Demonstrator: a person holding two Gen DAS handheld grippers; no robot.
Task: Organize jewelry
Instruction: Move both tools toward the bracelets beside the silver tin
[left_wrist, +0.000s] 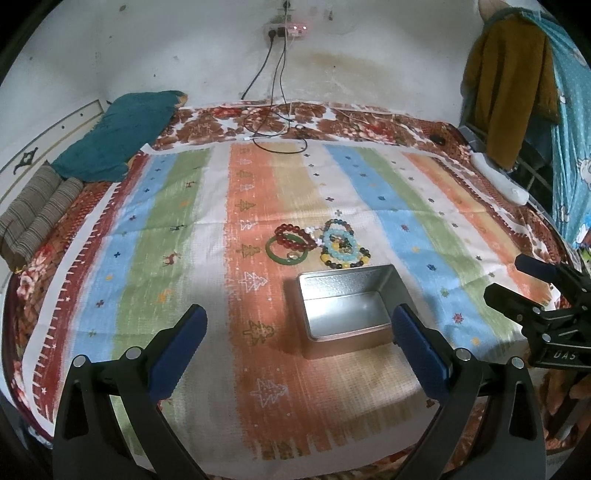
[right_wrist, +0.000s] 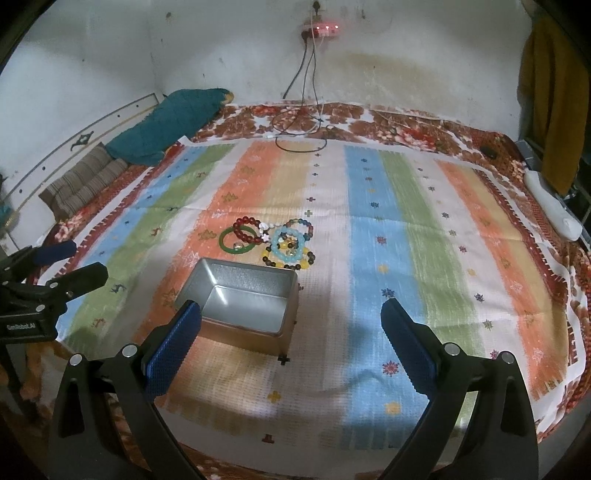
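A small heap of bracelets lies near the middle of a striped cloth (left_wrist: 184, 221) spread over a bed: a green bangle (left_wrist: 286, 252), a dark red bead bracelet (left_wrist: 293, 233), a pale blue bead bracelet (left_wrist: 340, 243) and a yellow-and-brown bead bracelet (left_wrist: 345, 261), touching and overlapping one another. Just in front of them sits an open, empty metal tin (left_wrist: 347, 310), close to the heap but apart from it. The left gripper (left_wrist: 299, 350) hovers over the cloth nearer the camera, jaws spread wide, holding nothing. The right gripper (right_wrist: 290, 347) hovers beside it, likewise wide and empty. Behind, cables (left_wrist: 275, 125) trail from a wall socket onto the bed, and a teal pillow (left_wrist: 118, 136) lies at far left
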